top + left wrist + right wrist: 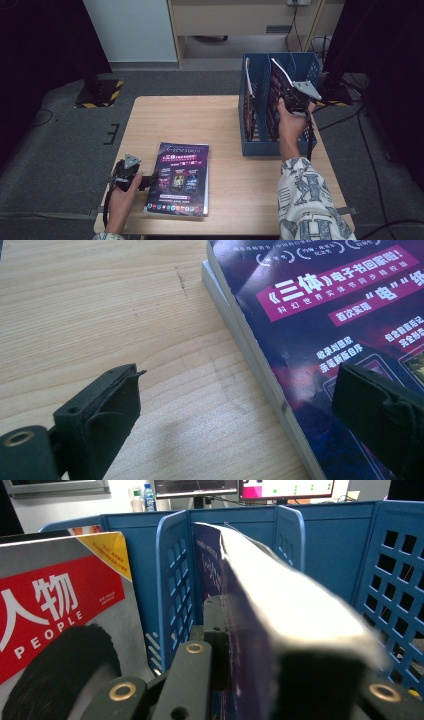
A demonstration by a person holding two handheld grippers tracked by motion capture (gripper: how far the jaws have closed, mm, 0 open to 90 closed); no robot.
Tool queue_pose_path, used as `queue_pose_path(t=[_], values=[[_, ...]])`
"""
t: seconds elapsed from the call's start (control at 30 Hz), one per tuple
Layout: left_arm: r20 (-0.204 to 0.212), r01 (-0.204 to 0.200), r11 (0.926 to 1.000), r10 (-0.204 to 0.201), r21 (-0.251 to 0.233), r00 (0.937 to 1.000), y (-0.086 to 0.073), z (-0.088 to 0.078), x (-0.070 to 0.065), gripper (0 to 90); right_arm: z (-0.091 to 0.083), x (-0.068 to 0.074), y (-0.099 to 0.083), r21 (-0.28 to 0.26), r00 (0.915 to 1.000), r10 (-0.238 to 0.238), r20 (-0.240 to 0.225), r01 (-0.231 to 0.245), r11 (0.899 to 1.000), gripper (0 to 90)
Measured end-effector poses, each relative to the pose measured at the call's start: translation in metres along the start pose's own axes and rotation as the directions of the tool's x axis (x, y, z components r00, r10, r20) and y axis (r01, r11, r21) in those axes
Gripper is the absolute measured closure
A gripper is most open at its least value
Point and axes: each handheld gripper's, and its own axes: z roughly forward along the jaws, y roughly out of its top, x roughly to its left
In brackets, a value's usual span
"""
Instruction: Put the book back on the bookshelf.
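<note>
A stack of purple-covered magazines (176, 177) (325, 315) lies flat near the table's front edge. My left gripper (149, 179) (240, 377) is open at the stack's left edge, one jaw over the bare wood and the other over the top cover. My right gripper (292, 97) (250, 645) is shut on another purple magazine (281, 82) (280, 590), held upright and tilted at the top of the blue file rack (272, 147) (175, 555), in a slot on its right side.
A red-and-white "People" magazine (60, 605) stands in the rack's left slot. The rack sits at the wooden table's (200, 120) far right corner. Dark floor surrounds the table, with a striped stand base (100, 92) at the far left.
</note>
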Motion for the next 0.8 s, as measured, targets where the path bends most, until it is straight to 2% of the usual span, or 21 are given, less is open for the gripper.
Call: queue_pose_path(t=[0.53, 0.8], values=[[0.000, -0.003, 1.0000, 0.003, -0.001, 1.0000, 0.0002, 0.0004, -0.0005, 4.9, 0.0029, -0.0001, -0.0008, -0.018, 0.9998, 0.015, 0.014, -0.014, 1.000, 84.0], [0.000, -0.002, 1.0000, 0.002, -0.002, 1.0000, 0.0003, 0.0007, -0.0004, 4.9, 0.0052, 0.0022, -0.0045, -0.014, 0.9999, 0.000, 0.015, 0.000, 1.000, 83.9]])
